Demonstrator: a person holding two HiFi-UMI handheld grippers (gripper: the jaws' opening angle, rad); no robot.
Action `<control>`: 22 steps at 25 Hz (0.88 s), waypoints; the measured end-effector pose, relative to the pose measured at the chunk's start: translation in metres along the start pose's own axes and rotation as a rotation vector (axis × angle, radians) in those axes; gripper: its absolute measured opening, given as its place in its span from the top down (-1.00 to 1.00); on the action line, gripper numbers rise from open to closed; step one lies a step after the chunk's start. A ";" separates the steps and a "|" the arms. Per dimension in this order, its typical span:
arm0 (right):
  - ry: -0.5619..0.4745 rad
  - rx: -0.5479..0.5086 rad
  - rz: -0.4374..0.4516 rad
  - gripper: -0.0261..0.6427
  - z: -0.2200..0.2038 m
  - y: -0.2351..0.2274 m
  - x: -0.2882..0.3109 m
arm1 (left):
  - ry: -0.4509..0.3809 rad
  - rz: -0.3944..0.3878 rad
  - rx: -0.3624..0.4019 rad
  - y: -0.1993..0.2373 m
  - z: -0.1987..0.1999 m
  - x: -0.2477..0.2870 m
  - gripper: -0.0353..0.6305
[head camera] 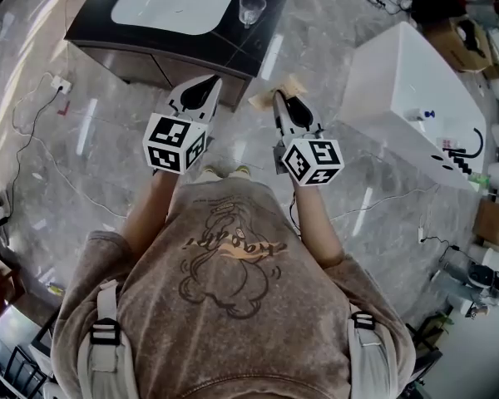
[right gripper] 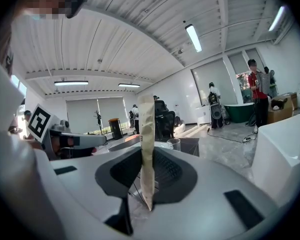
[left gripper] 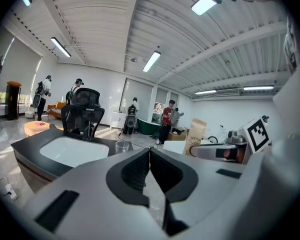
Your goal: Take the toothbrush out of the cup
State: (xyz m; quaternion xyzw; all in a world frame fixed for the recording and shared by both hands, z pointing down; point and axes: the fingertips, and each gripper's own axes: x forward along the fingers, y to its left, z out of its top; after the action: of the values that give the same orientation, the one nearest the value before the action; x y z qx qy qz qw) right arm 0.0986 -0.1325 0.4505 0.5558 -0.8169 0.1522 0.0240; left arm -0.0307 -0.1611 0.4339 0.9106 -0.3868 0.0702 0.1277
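- Nearest, a tan sweatshirt (head camera: 233, 289) with a cartoon print, and two bare forearms reaching forward over a grey marble floor (head camera: 83, 140).
- At the end of the left forearm, the left gripper (head camera: 214, 81), marker cube on top, pointing toward the dark bench (head camera: 91, 23).
- In the left gripper view, left gripper (left gripper: 150, 153) jaws clenched, ribbed black pads meeting at the tips with nothing between them.
- Just beside it, the right gripper (head camera: 277, 95), level with its partner but apart from it.
- In the right gripper view, right gripper (right gripper: 146, 159) jaws grasping a flat beige paper packet (right gripper: 146, 134), held upright on edge and rising well above the pads.
- From the head view, the same packet (head camera: 266, 98) sticking out on both sides of the jaw tips.
- Contents of the packet impossible to tell; toothbrush itself not made out in any view.
- Beyond both grippers, the bench with a white basin (head camera: 173, 2) sunk into its top.
- Clear glass cup (head camera: 251, 8) upright on the bench, just right of the basin, well apart from both grippers; also seen past the jaws in each gripper view (left gripper: 122, 146) (right gripper: 174, 144).
- To the right, a long white tub (head camera: 399, 81) on the floor, with a few small items on its far end.
- Left of the bench, a thin cable (head camera: 33, 115) trailing over the floor.
- Behind the bench, a black office chair (left gripper: 82, 111).
- Farthest, an open hall under strip lights, with several people standing, one in a red top (left gripper: 166, 121) near a dark green bathtub (left gripper: 150, 126).
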 end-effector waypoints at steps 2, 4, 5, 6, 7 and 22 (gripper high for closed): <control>-0.002 0.001 0.005 0.67 -0.001 0.001 -0.007 | -0.002 0.011 0.004 -0.006 -0.003 -0.007 0.84; -0.002 -0.006 0.016 0.67 -0.001 0.002 -0.013 | -0.008 0.026 0.006 -0.011 -0.006 -0.013 0.84; -0.002 -0.009 0.024 0.67 0.000 0.003 -0.015 | -0.010 0.034 0.006 -0.014 -0.007 -0.016 0.84; -0.003 -0.013 0.033 0.67 0.001 0.004 -0.018 | -0.013 0.041 0.006 -0.017 -0.008 -0.019 0.84; -0.004 -0.015 0.042 0.67 0.001 0.006 -0.021 | -0.015 0.048 0.005 -0.020 -0.009 -0.021 0.84; -0.014 -0.039 0.105 0.68 0.003 0.013 -0.042 | -0.024 0.083 0.012 -0.048 -0.014 -0.031 0.84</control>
State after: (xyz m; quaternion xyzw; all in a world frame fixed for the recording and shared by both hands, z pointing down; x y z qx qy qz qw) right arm 0.1028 -0.0905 0.4362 0.5127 -0.8479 0.1335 0.0213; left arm -0.0179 -0.1032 0.4319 0.8953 -0.4252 0.0671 0.1145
